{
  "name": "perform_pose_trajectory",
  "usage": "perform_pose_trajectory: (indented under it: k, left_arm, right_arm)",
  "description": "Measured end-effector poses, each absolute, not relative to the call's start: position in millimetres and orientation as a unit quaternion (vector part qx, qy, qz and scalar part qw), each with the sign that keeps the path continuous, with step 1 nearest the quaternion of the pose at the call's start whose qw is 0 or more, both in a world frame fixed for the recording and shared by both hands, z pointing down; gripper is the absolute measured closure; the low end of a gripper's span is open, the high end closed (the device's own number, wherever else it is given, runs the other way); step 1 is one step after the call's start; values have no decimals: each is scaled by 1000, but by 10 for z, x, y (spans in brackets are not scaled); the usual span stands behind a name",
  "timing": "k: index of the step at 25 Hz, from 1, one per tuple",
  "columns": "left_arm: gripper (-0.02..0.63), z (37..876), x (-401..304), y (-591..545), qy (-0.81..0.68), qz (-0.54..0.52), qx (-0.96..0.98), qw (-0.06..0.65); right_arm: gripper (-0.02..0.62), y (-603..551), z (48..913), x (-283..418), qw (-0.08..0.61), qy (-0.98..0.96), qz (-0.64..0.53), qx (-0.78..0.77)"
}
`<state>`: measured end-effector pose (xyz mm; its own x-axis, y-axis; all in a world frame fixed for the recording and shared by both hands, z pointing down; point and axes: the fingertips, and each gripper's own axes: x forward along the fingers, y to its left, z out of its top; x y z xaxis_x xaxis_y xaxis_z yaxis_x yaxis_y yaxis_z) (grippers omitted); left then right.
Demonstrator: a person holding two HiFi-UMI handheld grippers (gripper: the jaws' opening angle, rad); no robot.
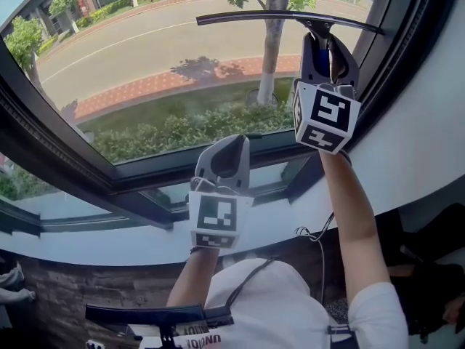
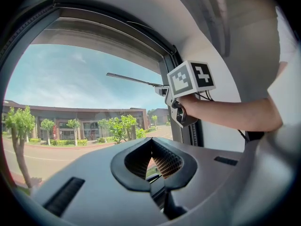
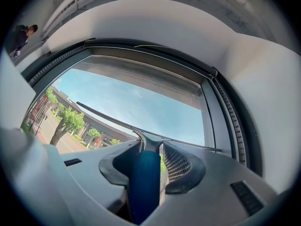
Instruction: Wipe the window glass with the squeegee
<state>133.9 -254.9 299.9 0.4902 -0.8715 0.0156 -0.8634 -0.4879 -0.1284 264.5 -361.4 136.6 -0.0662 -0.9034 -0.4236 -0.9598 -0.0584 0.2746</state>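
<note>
1. While the right gripper (image 1: 328, 48) (image 3: 150, 150) is clamped on the handle of the blue-handled squeegee with a long black blade (image 1: 285, 17) (image 3: 143, 182), that blade lies level, high on the clear window glass (image 1: 160, 64) (image 3: 150, 102). Its right end is near the dark window frame (image 1: 392, 27). Whether the blade presses on the pane cannot be told.
2. The left gripper (image 1: 225, 158) (image 2: 151, 141) hangs lower, near the white sill (image 1: 109, 242), with its jaws closed tip to tip on nothing.
3. No water, suds or streaks show on the glass, so what is already wiped cannot be judged.
4. The pass looks near its start: almost the whole pane lies below the blade and seems left to do.
</note>
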Motion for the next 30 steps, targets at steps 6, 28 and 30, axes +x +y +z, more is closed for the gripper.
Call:
perform_pose_trajectory:
  k: [6, 28, 30]
  left_arm:
    - [603, 3073, 1310, -2550, 503, -41, -862, 42]
    - [603, 3077, 1259, -2538, 518, -47, -853, 39]
    - [603, 3094, 1256, -2540, 516, -52, -854, 41]
  right_arm:
    - [445, -3614, 1652, 2641, 39, 687, 242, -684]
    - [445, -3593, 2572, 2674, -13, 703, 180, -687]
    - [445, -3592, 2611, 2663, -16, 704, 181, -686]
